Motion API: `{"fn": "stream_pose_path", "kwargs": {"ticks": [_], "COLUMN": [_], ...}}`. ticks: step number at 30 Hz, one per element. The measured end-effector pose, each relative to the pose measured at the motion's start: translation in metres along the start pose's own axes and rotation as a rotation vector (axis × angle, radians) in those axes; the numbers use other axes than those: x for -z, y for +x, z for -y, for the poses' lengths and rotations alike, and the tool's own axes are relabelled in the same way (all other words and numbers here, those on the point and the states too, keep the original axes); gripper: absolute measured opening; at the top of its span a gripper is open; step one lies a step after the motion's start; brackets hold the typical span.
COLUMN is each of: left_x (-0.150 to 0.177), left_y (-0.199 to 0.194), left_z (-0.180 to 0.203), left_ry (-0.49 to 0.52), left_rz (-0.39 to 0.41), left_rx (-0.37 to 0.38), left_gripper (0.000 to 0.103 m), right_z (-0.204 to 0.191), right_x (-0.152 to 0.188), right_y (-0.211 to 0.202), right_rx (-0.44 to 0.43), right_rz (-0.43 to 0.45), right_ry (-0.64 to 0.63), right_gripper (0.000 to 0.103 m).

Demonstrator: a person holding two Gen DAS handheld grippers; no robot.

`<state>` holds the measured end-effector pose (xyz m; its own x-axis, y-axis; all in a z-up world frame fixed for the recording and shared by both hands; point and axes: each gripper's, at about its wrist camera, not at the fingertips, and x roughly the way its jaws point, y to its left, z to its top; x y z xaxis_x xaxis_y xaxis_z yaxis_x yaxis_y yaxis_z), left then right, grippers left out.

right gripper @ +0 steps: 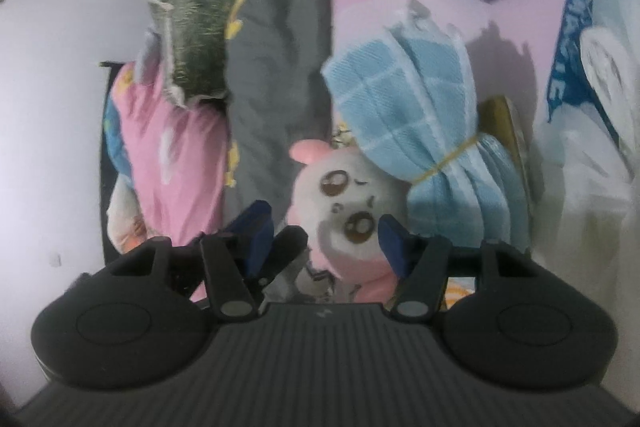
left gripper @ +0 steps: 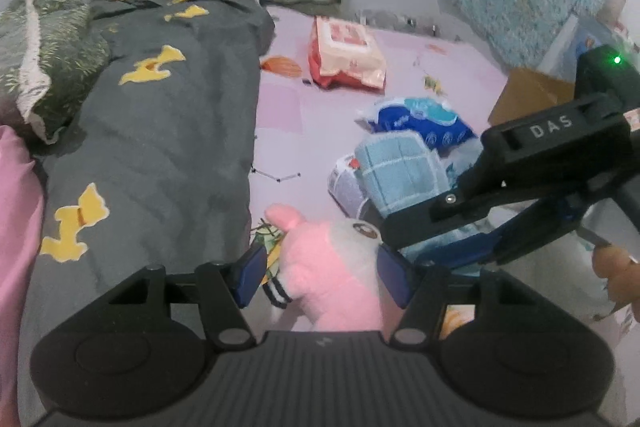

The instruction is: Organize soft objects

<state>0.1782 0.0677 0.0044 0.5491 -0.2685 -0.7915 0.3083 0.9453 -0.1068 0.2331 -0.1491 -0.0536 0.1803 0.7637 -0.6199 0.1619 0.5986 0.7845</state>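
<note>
We count one pink plush toy (left gripper: 332,267) on the lilac bed sheet (left gripper: 320,131), lying close to the near edge of the bed. The left gripper (left gripper: 324,273) has its two blue pads spread apart on either side of the toy's body; we cannot tell whether they touch it. The right gripper (right gripper: 326,243) also stands with its fingers apart, the toy's white face (right gripper: 344,207) between them, unclamped.

One blue checked towel (right gripper: 408,115), bundled with one yellow rubber band (right gripper: 444,159), rests just beside the toy's head. Further up the bed we count one blue tissue pack (left gripper: 420,119) and one red and white wipes pack (left gripper: 344,51).

Along the left side of the bed lies one grey quilt (left gripper: 160,131) with yellow figures. Next to it sit one green patterned pillow (left gripper: 44,51) and one pink pillow (right gripper: 172,147).
</note>
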Motion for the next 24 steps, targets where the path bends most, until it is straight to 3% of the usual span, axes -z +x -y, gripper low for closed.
{"fn": "stream_pose_path", "kwargs": {"ticks": [4, 9, 24], "left_x": [-0.002, 0.003, 0.021], "left_y": [0.011, 0.011, 0.004], "left_z": [-0.005, -0.008, 0.002], "left_ry": [-0.020, -0.029, -0.027], "left_rz": [-0.022, -0.038, -0.066], "left_rx": [0.046, 0.064, 0.060], "left_gripper": [0.066, 0.064, 0.062], "right_z": [0.006, 0.011, 0.007], "right_x": [0.002, 0.001, 0.011], "right_y": [0.008, 0.017, 0.020], "right_rx": [0.012, 0.014, 0.014], "right_rz": [-0.007, -0.010, -0.008], "right_ry": [0.030, 0.050, -0.002], "right_gripper": [0.070, 0.073, 0.073]}}
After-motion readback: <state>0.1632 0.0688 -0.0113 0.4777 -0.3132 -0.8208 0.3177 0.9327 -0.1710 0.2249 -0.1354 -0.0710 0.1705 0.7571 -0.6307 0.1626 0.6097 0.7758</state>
